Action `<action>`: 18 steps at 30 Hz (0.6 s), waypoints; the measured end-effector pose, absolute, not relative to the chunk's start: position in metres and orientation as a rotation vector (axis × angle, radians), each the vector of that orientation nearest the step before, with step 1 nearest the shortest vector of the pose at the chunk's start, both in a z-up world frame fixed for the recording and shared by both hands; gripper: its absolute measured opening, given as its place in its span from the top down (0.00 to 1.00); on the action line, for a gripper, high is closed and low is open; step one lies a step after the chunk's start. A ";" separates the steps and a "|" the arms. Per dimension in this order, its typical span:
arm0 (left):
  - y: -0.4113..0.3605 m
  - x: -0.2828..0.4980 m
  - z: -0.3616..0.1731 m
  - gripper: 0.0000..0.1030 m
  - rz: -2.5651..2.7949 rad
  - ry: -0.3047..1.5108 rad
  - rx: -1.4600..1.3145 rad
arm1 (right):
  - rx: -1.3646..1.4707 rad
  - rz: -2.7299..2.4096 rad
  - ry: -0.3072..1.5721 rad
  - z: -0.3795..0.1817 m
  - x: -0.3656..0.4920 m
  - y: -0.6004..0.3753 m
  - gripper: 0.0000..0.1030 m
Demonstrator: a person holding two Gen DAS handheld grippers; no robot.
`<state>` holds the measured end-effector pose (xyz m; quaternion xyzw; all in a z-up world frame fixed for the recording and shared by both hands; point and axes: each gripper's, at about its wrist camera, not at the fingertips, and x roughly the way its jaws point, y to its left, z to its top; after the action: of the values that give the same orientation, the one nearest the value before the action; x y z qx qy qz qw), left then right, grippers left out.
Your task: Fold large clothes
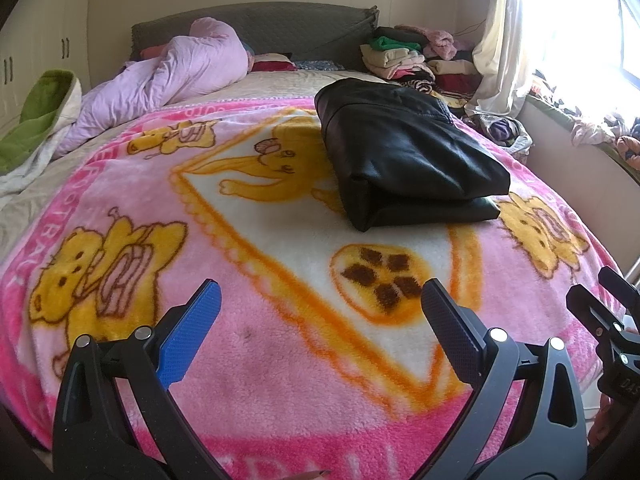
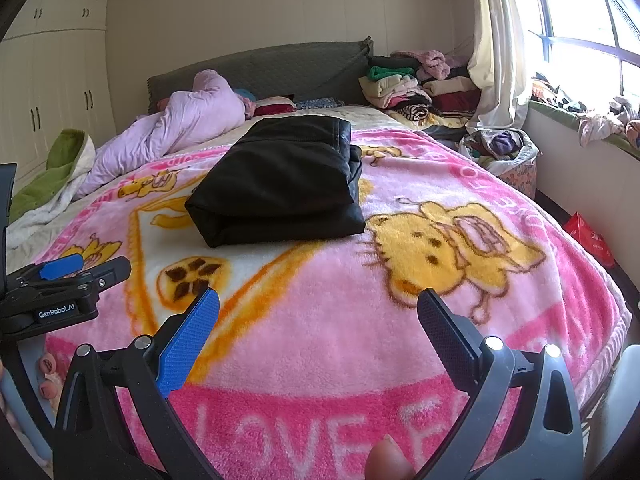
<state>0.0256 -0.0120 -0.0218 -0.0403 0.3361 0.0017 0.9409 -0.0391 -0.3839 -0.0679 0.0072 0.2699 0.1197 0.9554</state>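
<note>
Black jacket (image 1: 408, 152) lying on the pink blanket (image 1: 280, 360), out in the middle of the bed. Already folded into a thick, neat pack, with a rounded fold at the near end and loose layers stacked along the right side. Same pack seen from the right wrist view (image 2: 280, 176), sitting well apart from both claws.

Left claw (image 1: 320, 320) spread wide, holding nothing, low over the blanket. Right claw (image 2: 318, 320) also spread wide and empty, near the bed's front edge.

Looks shiny and smooth, like leather or fake leather, so probably slippery. Probably heavier than a shirt, and a bit stiff, so likely to keep its shape but also to spring open if let go too soon. Not likely to break.

Best to grab at the thick rounded fold at the near end, pinching all the layers together. A second good spot: the stacked edge on the right side. Bad idea to pinch only the top layer, since the pack may slide open.

Folding looks nearly done or done. Pile of folded clothes (image 1: 396, 58) waiting by the headboard.
</note>
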 end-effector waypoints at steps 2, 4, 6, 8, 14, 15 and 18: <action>-0.011 0.025 -0.021 0.09 0.009 0.687 -0.081 | 0.015 0.243 0.547 -0.068 -0.039 -0.384 0.04; -0.010 0.024 -0.021 0.09 0.017 0.687 -0.076 | 0.013 0.241 0.547 -0.068 -0.039 -0.384 0.04; -0.010 0.025 -0.020 0.09 0.016 0.687 -0.078 | 0.014 0.239 0.548 -0.068 -0.039 -0.384 0.04; -0.010 0.025 -0.020 0.09 0.020 0.686 -0.076 | 0.023 0.224 0.550 -0.069 -0.040 -0.386 0.04; -0.003 0.030 -0.019 0.09 0.023 0.706 -0.107 | 0.119 -0.013 0.509 -0.061 -0.047 -0.438 0.04; 0.000 0.033 -0.019 0.09 0.029 0.722 -0.115 | 0.139 -0.078 0.506 -0.059 -0.048 -0.460 0.04; 0.035 0.049 -0.011 0.09 0.035 0.764 -0.221 | 0.175 -0.330 0.498 -0.061 -0.056 -0.537 0.04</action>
<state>0.0486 0.0349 -0.0112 -0.1077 0.3718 0.0170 0.9219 -0.0564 -0.5373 -0.0614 0.0861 0.2448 -0.1625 0.9520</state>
